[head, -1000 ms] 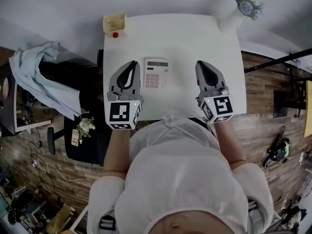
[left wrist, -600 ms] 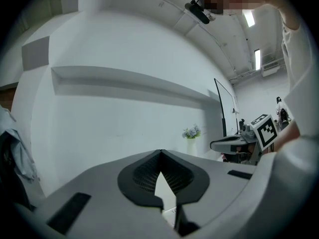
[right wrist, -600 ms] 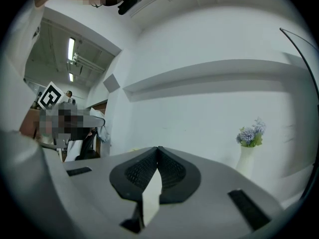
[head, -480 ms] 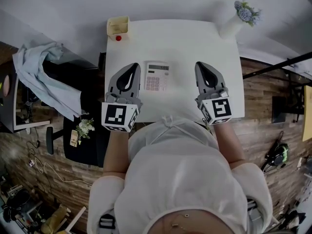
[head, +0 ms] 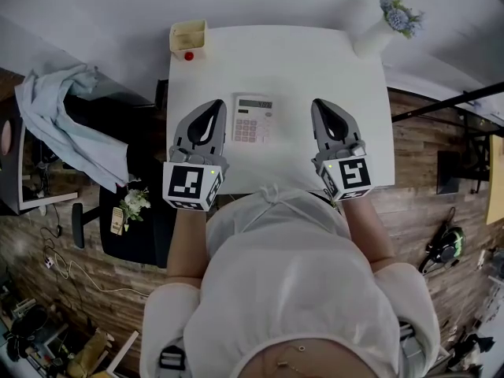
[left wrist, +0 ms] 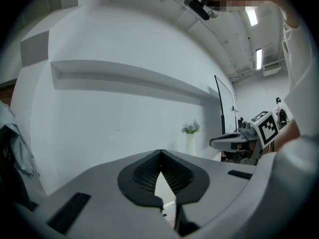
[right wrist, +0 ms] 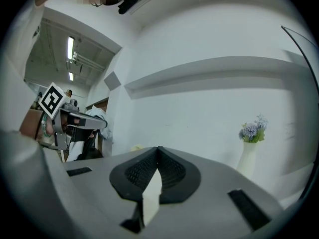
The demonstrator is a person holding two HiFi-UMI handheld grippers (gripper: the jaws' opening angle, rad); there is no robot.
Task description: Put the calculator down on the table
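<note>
A pale calculator (head: 253,118) with pink keys lies flat on the white table (head: 299,61), between the two grippers and touched by neither. My left gripper (head: 213,105) hovers just left of it, jaws shut and empty. My right gripper (head: 321,104) hangs to the calculator's right, also shut with nothing held. Looking along the left gripper (left wrist: 160,152), the closed jaws point level toward the wall, and a sliver of the calculator (left wrist: 169,214) shows below them. The right gripper view shows the right gripper (right wrist: 158,148) with its tips together.
A cream box (head: 187,36) with a red button stands at the table's far left corner. A white vase of blue flowers (head: 387,18) stands at the far right corner. A black chair with pale cloth (head: 59,120) sits left of the table.
The left gripper's marker cube has drawn back slightly toward me; the calculator stays in place on the table. The right gripper has barely moved.
</note>
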